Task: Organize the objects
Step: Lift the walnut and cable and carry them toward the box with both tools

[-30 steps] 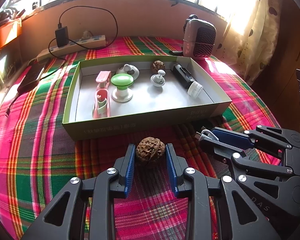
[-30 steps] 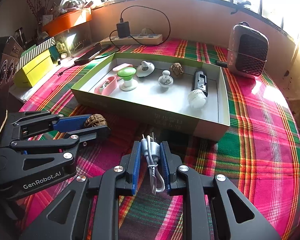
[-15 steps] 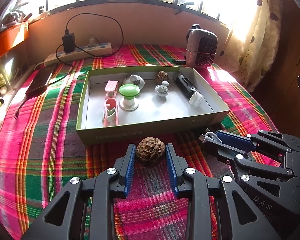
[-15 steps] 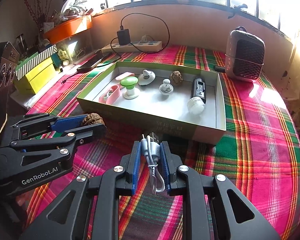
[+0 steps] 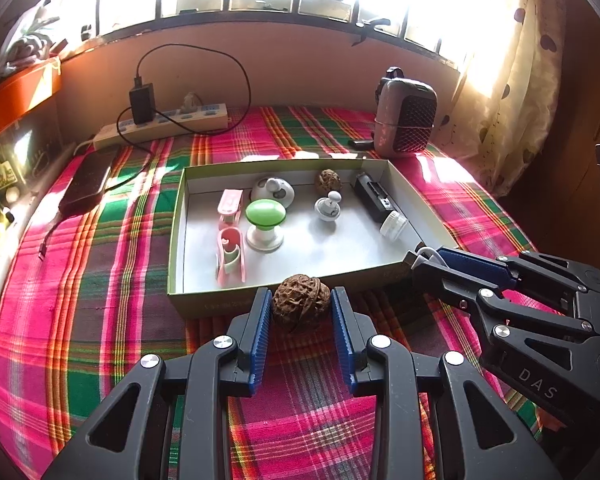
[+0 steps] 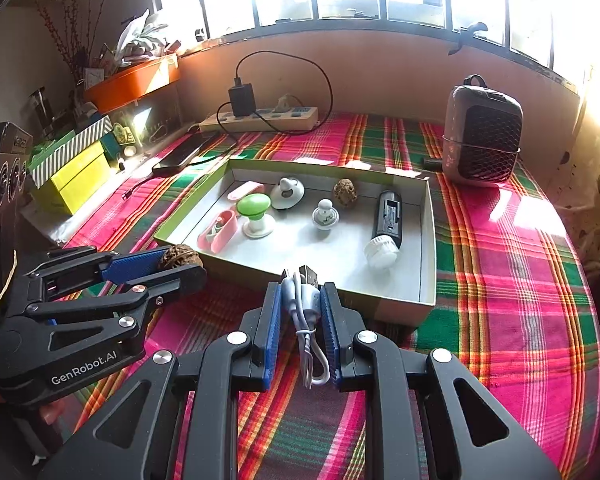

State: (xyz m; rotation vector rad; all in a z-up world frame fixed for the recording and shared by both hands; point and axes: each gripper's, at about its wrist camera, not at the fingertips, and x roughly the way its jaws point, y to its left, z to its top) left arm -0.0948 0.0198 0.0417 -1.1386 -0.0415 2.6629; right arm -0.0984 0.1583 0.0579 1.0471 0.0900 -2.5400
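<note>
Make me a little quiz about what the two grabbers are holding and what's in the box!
1. True or false: the left gripper holds a walnut.
2. What does the right gripper hold: A) a white USB cable, B) a spoon, C) a green knob?
3. Fill in: another walnut lies inside the ____.

Key: 1 true; 2 A; 3 box.

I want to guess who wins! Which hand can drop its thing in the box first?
Probably the left gripper: its walnut already sits at the box front rim, about level with the right.
</note>
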